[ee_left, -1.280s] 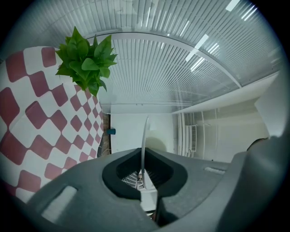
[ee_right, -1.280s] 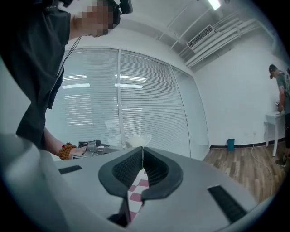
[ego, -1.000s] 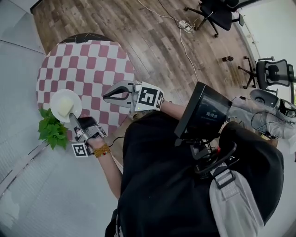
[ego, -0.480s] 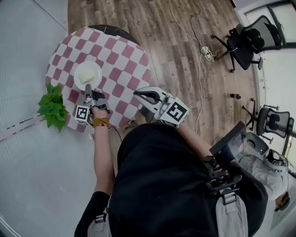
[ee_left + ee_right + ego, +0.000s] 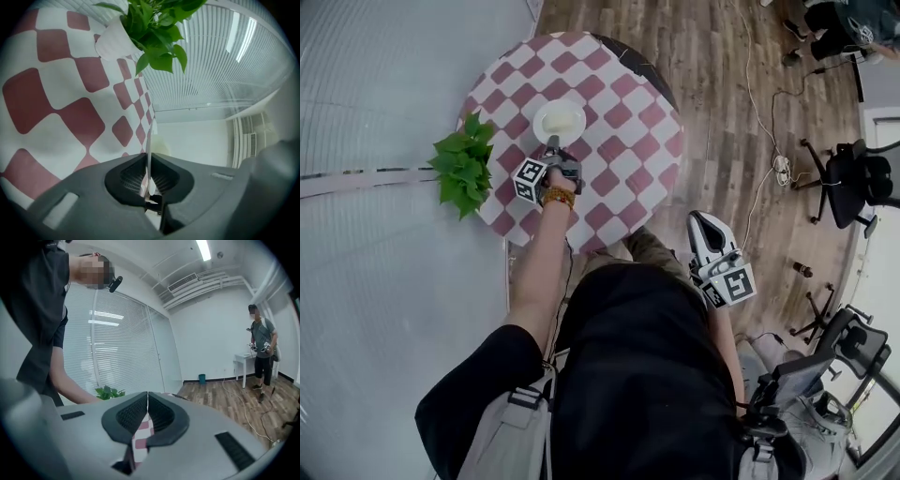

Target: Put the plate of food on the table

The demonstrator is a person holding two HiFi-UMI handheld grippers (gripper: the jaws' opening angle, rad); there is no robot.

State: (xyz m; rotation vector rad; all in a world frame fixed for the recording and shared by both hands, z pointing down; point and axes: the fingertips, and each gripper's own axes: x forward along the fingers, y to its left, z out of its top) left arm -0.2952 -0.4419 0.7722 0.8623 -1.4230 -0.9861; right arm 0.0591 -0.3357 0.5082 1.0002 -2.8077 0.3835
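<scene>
A white plate with a pale lump of food lies over the round red-and-white checked table, near its middle. My left gripper is shut on the plate's near rim. In the left gripper view the plate shows edge-on between the closed jaws of the left gripper, with the food beside it; whether the plate touches the cloth cannot be told. My right gripper hangs off the table at the person's right side; in its own view the right gripper is shut and holds nothing.
A leafy green plant in a white pot stands at the table's left edge, close to the left gripper. Wooden floor with cables and office chairs lies to the right. Another person stands far across the room.
The plate, held by the left gripper, has gone from the table's edge by the plant toward the middle. The right gripper has drawn back from the table to the person's side.
</scene>
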